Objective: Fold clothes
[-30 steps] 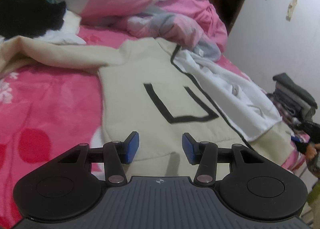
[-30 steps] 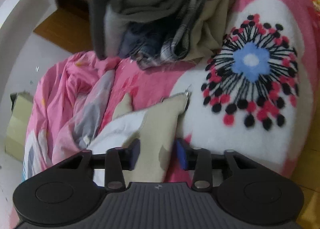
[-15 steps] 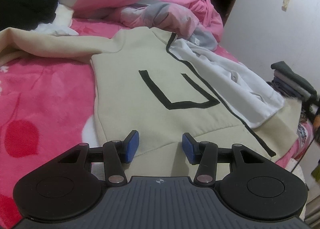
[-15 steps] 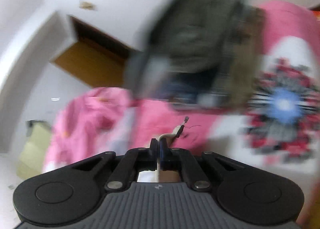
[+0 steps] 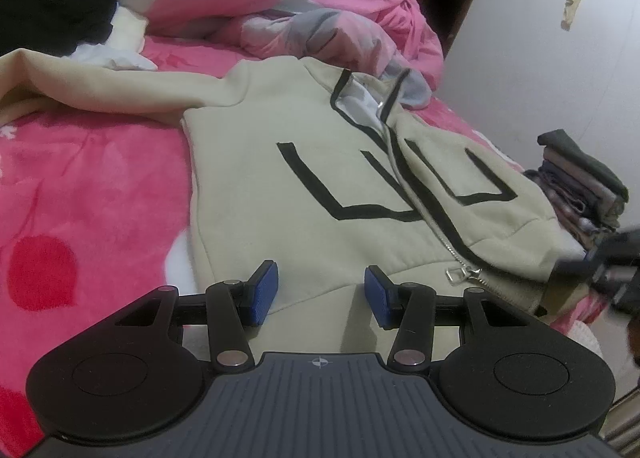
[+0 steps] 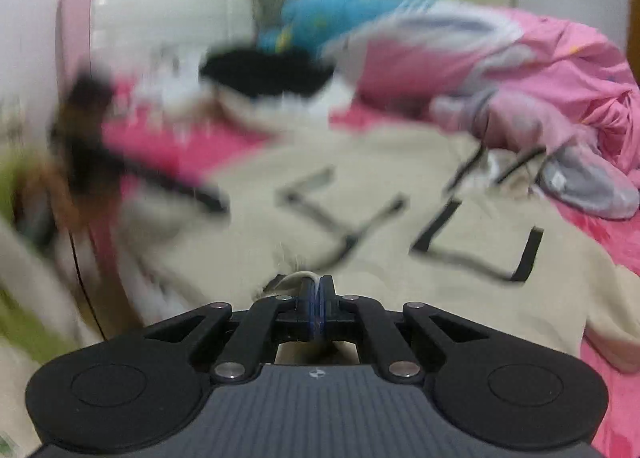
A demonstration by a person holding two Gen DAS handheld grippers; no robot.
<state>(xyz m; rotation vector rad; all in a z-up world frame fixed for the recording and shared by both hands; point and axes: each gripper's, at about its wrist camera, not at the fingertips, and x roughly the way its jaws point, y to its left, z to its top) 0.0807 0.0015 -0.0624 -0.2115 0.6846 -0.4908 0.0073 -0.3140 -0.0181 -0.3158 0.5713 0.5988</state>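
Clamping the cream jacket [image 5: 320, 185] hem between its pads, the right gripper [image 6: 316, 298] holds one front panel over the garment spread flat on the pink bed [image 5: 92, 185], while the left gripper [image 5: 320, 294] hovers released, nothing between its pads, over the bottom edge.

Cream zip-front fleece jacket [image 5: 320, 193] fills mid-frame on the pink floral bed [image 5: 92, 185]; left tool [image 5: 318, 292] gapes at its hem, a blurred dark shape, perhaps the right tool [image 5: 600, 270], at right edge.

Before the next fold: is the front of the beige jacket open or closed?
Closed: both front panels of the beige jacket meet along the zipper.
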